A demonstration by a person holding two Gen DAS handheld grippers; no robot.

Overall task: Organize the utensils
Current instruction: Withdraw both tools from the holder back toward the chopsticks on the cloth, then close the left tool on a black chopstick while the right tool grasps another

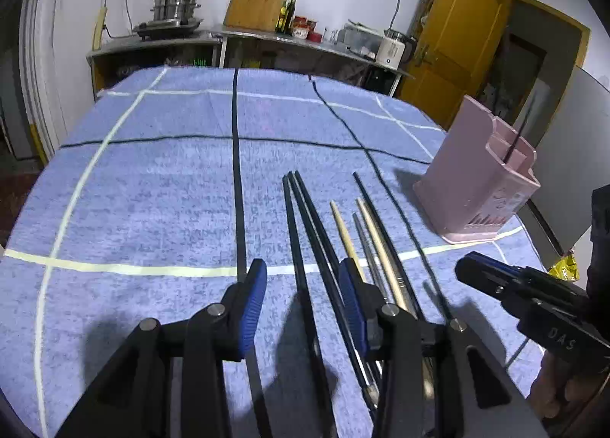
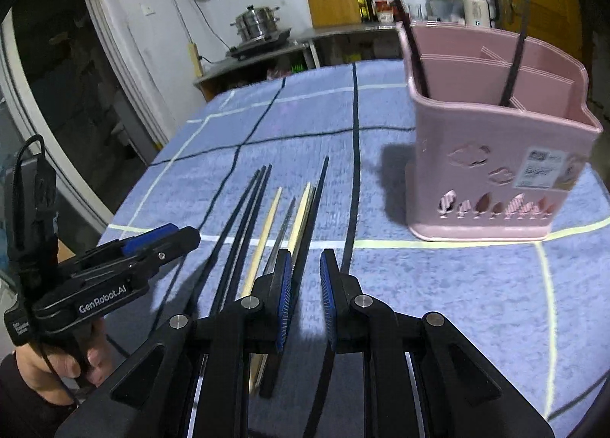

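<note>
Spread over loose chopsticks (image 1: 305, 247), my left gripper (image 1: 301, 285) is lining up a pick; right gripper (image 2: 307, 285), fingers narrowly parted, is waiting before the pink holder (image 2: 495, 171).

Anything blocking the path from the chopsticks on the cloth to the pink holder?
Nothing visible. Bare blue tablecloth lies between the loose chopsticks and the pink holder. The holder's top is open, with two dark chopsticks already inside. The right gripper hovers open over the row.
</note>
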